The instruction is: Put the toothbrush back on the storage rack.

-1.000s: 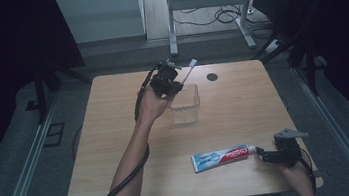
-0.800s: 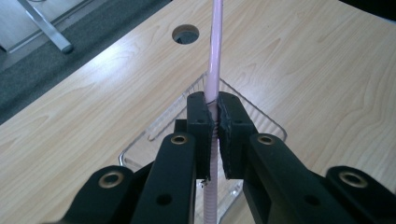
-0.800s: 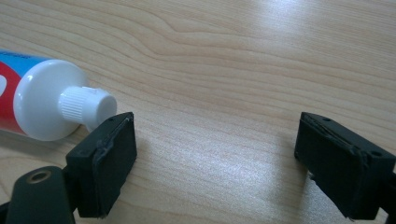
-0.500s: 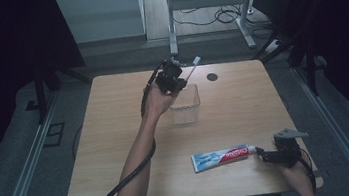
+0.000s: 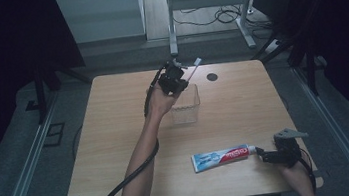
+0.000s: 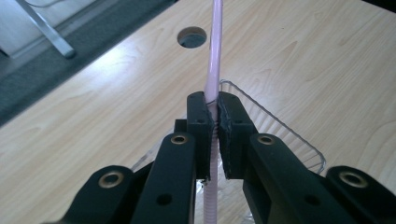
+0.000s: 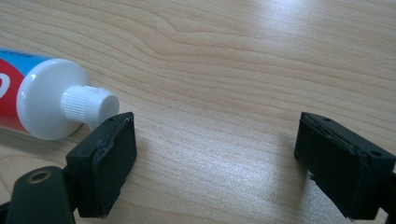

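The wooden counter [image 5: 106, 136] carried everything, its far edge at twelve o'clock in the high view, with a small round hole [image 5: 212, 77] in its surface near that edge at about one o'clock.

The person's left forearm [image 5: 140, 162] came in from six o'clock and stretched long and nearly straight up toward twelve, the wrist bent slightly toward one o'clock, the hand raised above the counter. A black cable [image 5: 122, 185] trailed back along that arm toward seven o'clock. The right forearm [image 5: 301, 183] barely entered at five o'clock, short and low, its hand resting close to the near edge.

A clear plastic container [image 5: 186, 105] stood at the counter's centre, just at the four o'clock side of the left hand. A toothpaste tube [image 5: 220, 157] lay flat toward five o'clock, its white cap [image 7: 88, 106] pointing at three o'clock.

The left gripper [image 5: 172, 76] was lifted above the container's far rim. In the left gripper view its fingers [image 6: 201, 126] were pressed narrow onto the pink handle of a toothbrush [image 6: 214, 56], which ran from six to twelve o'clock; the brush head pointed at two o'clock in the high view.

The right gripper [image 5: 265, 156] sat low on the counter by the cap. In the right gripper view its fingers [image 7: 109, 158] stood wide apart and held nothing, one of them just beside the cap.
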A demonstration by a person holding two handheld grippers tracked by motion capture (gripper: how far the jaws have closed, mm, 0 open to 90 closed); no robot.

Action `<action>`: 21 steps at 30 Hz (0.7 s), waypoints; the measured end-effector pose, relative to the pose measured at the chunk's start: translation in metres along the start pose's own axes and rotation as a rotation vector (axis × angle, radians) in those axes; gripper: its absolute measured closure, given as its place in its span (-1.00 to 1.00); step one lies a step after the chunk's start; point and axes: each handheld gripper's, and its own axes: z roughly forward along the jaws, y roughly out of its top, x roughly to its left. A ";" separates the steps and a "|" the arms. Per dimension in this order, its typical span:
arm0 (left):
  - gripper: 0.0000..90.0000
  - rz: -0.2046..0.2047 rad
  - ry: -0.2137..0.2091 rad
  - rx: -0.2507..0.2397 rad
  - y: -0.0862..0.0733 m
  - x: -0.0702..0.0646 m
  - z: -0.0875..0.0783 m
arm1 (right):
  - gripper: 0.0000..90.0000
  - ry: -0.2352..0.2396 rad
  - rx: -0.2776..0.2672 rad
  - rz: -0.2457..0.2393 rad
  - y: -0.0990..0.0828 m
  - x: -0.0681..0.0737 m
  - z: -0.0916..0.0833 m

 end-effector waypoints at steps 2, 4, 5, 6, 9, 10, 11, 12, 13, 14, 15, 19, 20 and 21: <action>0.87 0.002 -0.003 0.010 -0.002 -0.002 0.005 | -0.72 0.001 0.000 -0.002 0.000 0.000 0.000; 0.87 0.002 -0.005 0.015 -0.005 -0.003 0.010 | -0.72 0.001 0.000 -0.003 0.000 0.000 0.000; 0.87 0.002 -0.005 0.015 -0.005 -0.003 0.010 | -0.72 0.001 0.000 -0.003 0.000 0.000 0.000; 0.87 0.002 -0.005 0.021 -0.006 -0.003 0.012 | -0.72 0.002 0.000 -0.003 0.000 0.000 0.000; 0.87 -0.008 -0.007 0.024 -0.010 -0.004 0.017 | -0.72 0.003 0.000 -0.004 0.000 0.000 0.000; 0.87 -0.003 -0.006 0.028 -0.010 -0.004 0.018 | -0.72 0.003 0.000 -0.004 0.000 0.000 0.000; 0.87 -0.006 -0.007 0.026 -0.011 -0.004 0.020 | -0.72 0.003 0.000 -0.004 0.000 0.000 0.000; 0.87 -0.007 -0.007 0.029 -0.012 -0.004 0.021 | -0.72 0.003 0.000 -0.004 0.000 0.000 0.000; 0.87 -0.006 -0.008 0.030 -0.013 -0.005 0.022 | -0.72 0.003 0.000 -0.004 0.000 0.000 0.000; 0.87 -0.009 -0.008 0.030 -0.014 -0.005 0.023 | -0.72 0.003 0.000 -0.004 0.000 0.000 0.000; 0.87 -0.006 -0.008 0.033 -0.015 -0.005 0.024 | -0.72 0.003 0.000 -0.004 0.000 0.000 0.000; 0.87 -0.014 -0.007 0.038 -0.019 -0.008 0.028 | -0.72 0.003 0.001 -0.004 0.000 0.000 0.000; 0.87 -0.014 -0.005 0.041 -0.019 -0.009 0.029 | -0.72 0.003 0.000 -0.004 0.000 0.000 0.000; 0.87 -0.004 -0.006 0.047 -0.020 -0.009 0.031 | -0.72 0.003 0.001 -0.004 0.000 0.000 0.000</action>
